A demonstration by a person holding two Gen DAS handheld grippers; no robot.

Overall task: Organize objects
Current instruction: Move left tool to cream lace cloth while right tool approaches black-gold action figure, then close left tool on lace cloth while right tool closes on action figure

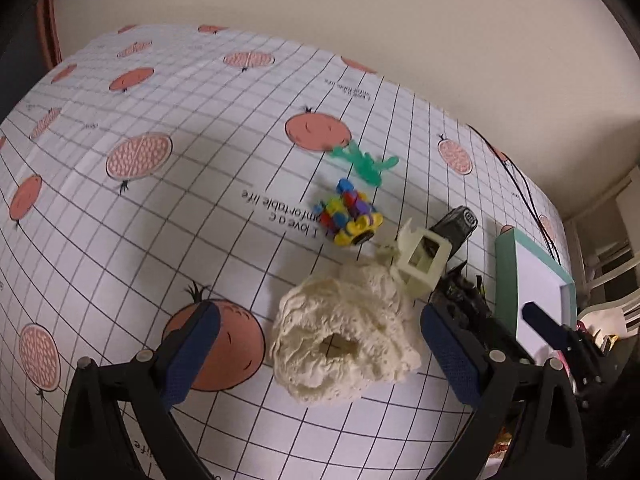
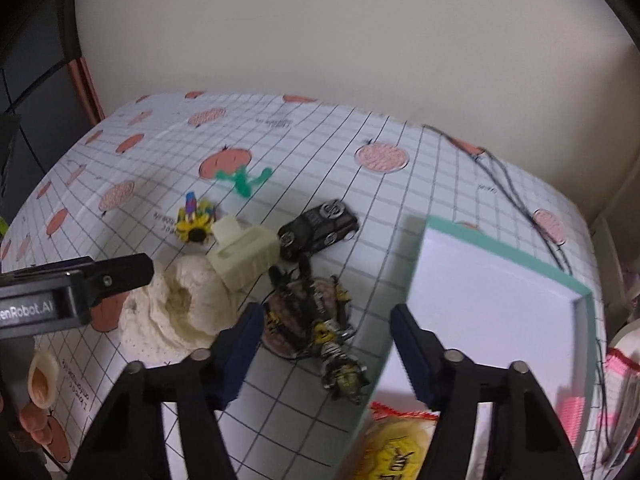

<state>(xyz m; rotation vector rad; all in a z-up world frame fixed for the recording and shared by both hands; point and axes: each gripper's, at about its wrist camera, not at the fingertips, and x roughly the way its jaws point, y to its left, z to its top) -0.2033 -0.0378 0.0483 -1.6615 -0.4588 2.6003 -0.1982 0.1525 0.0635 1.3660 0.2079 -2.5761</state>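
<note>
while the right hand-held gripper (image 2: 324, 344) hangs over the cluttered middle of the surface (image 2: 360, 200), its jaws stand partly spread with nothing pinched; the yellow-and-black robot toy (image 2: 320, 320) lies between and just beyond the blue pads (image 2: 240, 344), not touched as far as i can tell. that toy looks like hard jointed plastic, light, with thin limbs sticking out, so my guess is it wants a grip across the thick torso, not a leg or arm that could fold or snap.

the left hand-held gripper (image 1: 320, 344) is spread wide and empty too, straddling the cream crocheted piece (image 1: 344, 332), which sits crumpled on the cloth between its pads. that one should be soft, floppy and nearly weightless; a pinch on a bunched fold near the middle would likely hold, though it will droop.

just beyond it lies a pale boxy plastic toy (image 2: 244, 256), stiff and easy to take by its flat sides. next to that is a black toy car (image 2: 318, 226), lying tipped; smooth, and likely to roll. further out are the multicoloured block toy with a yellow flower (image 1: 350, 216) and a thin green rubbery figure (image 1: 364, 160). the open teal-edged box (image 2: 576, 292) waits at the right, probably the destination, its white floor bare where it shows.
</note>
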